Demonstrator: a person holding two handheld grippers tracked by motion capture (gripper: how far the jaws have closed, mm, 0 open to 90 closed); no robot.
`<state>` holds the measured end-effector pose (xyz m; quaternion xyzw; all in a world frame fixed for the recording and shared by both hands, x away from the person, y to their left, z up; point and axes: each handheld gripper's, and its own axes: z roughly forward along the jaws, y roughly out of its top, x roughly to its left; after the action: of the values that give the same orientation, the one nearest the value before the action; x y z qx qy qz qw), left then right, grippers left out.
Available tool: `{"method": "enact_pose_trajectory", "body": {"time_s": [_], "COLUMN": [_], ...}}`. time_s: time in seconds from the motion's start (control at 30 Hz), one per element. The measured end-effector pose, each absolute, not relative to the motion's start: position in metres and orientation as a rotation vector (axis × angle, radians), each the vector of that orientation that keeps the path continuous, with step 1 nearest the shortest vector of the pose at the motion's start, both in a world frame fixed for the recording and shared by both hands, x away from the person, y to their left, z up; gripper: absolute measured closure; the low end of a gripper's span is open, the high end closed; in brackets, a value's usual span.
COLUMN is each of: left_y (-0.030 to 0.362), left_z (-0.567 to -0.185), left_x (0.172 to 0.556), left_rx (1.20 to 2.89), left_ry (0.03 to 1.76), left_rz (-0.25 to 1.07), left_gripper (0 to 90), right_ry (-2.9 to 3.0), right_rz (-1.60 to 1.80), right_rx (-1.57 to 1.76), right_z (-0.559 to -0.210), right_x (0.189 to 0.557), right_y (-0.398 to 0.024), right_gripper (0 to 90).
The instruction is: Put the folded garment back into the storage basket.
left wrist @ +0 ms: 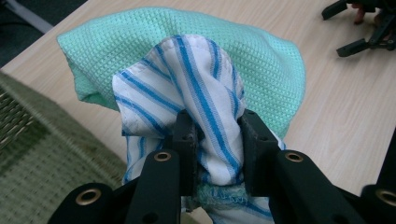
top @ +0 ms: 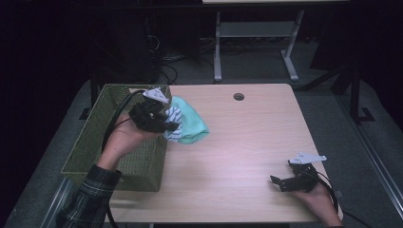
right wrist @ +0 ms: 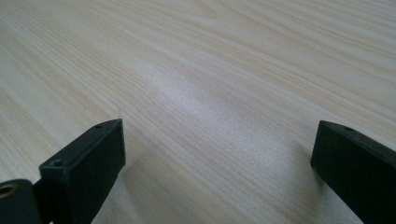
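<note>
My left gripper (top: 172,127) (left wrist: 214,140) is shut on a bunch of cloth: a white cloth with blue stripes (left wrist: 187,88) (top: 173,118) pinched between its jaws, with a mint green waffle cloth (left wrist: 261,51) (top: 190,122) wrapped behind it. The bundle hangs just above the table beside the green wicker basket (top: 102,137) (left wrist: 42,168). My right gripper (top: 281,182) (right wrist: 217,154) stays low over the bare wood at the table's front right, its jaws wide apart with nothing between them. It also appears far off in the left gripper view, right gripper (left wrist: 359,32).
The light wooden table (top: 247,142) has a round cable hole (top: 238,96) near its far edge. The basket stands along the left edge. Behind the table are a white desk frame (top: 256,42) and cables on a dark floor.
</note>
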<state>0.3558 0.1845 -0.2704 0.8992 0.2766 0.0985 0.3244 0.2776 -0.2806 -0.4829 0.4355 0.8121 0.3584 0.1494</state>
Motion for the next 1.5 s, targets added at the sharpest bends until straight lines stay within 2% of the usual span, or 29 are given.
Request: {"method": "enact_pose_trajectory", "body": {"time_s": [0.83,1.5], "left_y": [0.27,0.323], "left_z": [-0.269,-0.299], "left_x": [0.351,0.352], "left_rx": [2.237,2.151], "left_ry": [0.985,1.183], "left_rz": [0.355,0.382], "left_gripper": [70.4,70.4], "right_ry": [2.334,2.335], "right_rz": [1.031,1.03], "right_rx": [1.252,1.252], "right_z": [-0.483,-0.483], "right_x": [0.278,0.278], "right_y": [-0.281,-0.281], "right_gripper": [2.6,2.6]}}
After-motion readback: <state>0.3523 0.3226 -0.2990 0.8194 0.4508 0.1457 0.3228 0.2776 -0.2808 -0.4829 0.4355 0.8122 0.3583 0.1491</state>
